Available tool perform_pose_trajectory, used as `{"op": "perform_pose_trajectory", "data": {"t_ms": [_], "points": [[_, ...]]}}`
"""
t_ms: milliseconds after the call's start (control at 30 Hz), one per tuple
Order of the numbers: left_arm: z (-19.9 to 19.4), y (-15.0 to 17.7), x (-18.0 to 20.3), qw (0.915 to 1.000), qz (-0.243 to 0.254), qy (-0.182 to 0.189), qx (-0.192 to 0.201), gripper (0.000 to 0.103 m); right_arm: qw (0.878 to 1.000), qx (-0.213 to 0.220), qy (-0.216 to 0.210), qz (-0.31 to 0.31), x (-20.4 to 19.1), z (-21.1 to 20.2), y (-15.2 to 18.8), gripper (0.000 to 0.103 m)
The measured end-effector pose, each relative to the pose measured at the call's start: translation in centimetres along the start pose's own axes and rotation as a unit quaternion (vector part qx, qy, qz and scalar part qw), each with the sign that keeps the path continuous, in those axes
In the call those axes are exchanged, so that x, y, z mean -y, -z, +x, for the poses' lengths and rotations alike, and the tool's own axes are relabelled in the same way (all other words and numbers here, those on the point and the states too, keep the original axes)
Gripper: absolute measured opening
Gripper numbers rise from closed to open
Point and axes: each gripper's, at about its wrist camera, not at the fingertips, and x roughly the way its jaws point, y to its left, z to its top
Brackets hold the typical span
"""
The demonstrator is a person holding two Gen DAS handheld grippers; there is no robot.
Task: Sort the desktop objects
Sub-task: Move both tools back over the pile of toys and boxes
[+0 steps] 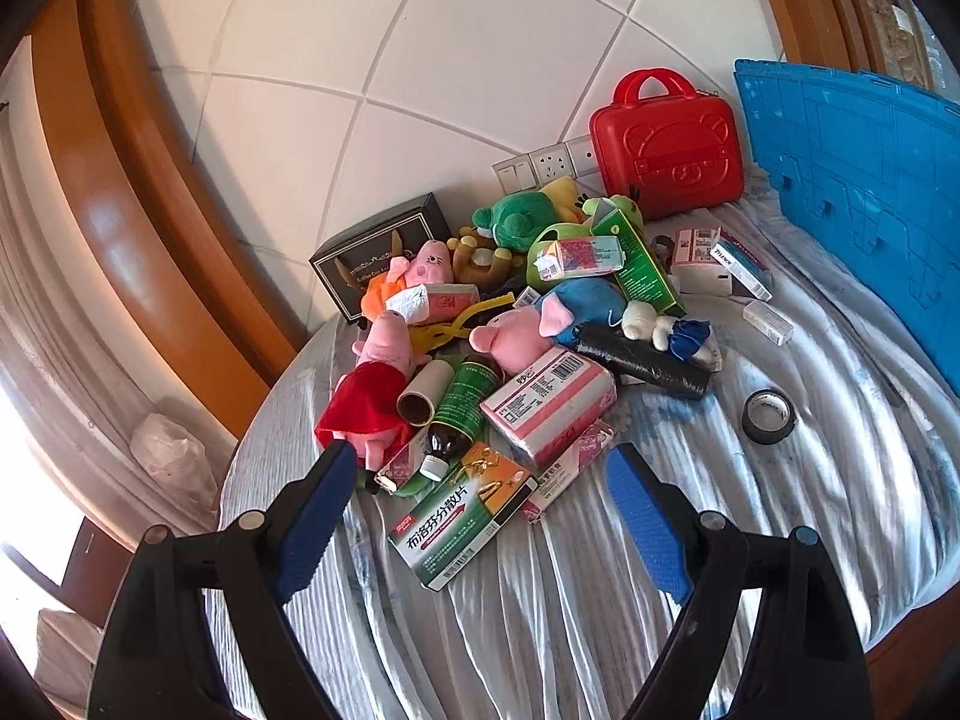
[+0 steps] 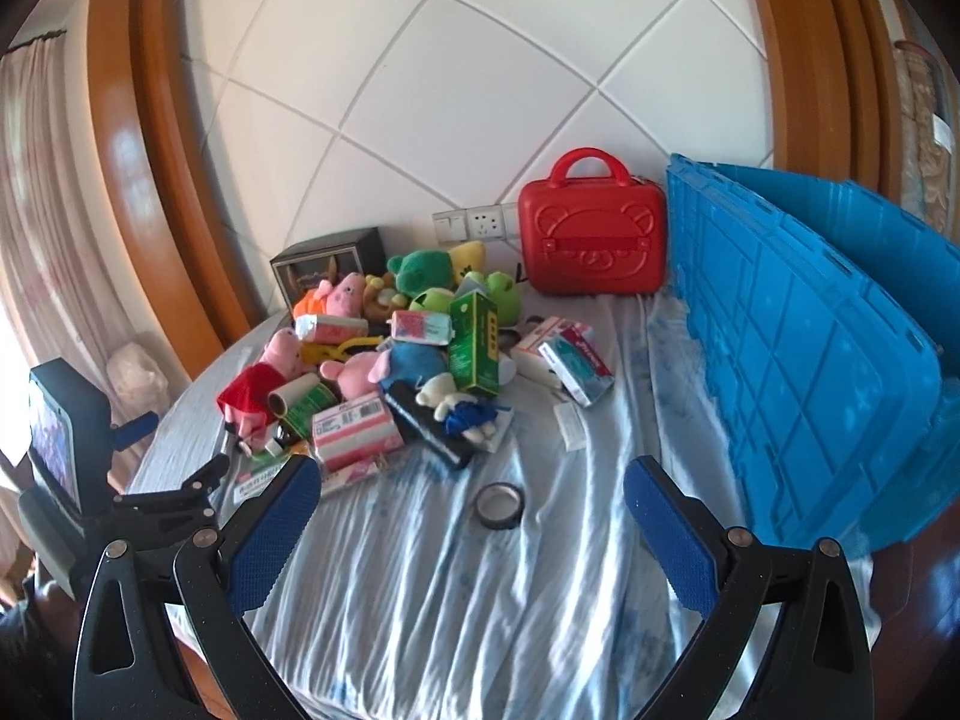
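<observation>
A white tiled wall [image 1: 420, 60] is framed by wooden trim [image 1: 150, 228]; curtains [image 2: 54, 192] are lit by daylight.

One red case [image 1: 669, 144], perhaps three pigs [image 1: 519, 330]

Near bench cloth [image 2: 456, 600] open for approach; tape roll [image 2: 500, 504] sits alone there. Clutter pile [image 1: 480, 324] blocks left-centre, blue crate [image 2: 828, 360] walls right.
</observation>
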Motion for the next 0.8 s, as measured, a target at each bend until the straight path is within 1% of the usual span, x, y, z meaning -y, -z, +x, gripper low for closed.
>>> {"op": "perform_pose_trajectory", "data": {"t_ms": [167,433,533,633,800], "points": [[1.2,-0.7,0.4,0.9998,-0.011,-0.009,-0.01,0.085,1.0,-0.003,-0.016,-0.017,0.6,1.1,-1.3,0.103],[2.8,-1.9,2.2,0.9993,-0.023,-0.022,-0.02,0.085,0.998,-0.016,-0.041,-0.035,2.9,3.4,-2.8,0.103],[3.0,-2.1,2.9,0.9989,-0.029,-0.031,-0.019,0.085,0.998,-0.016,-0.048,-0.04,3.7,4.0,-3.1,0.103],[3.3,-2.1,3.1,0.9986,-0.036,-0.032,-0.023,0.085,0.997,-0.023,-0.054,-0.046,4.2,4.7,-3.0,0.103],[3.9,-2.0,3.1,0.9983,-0.038,-0.032,-0.03,0.085,0.996,-0.037,-0.062,-0.056,4.1,6.1,-3.3,0.103]]}}
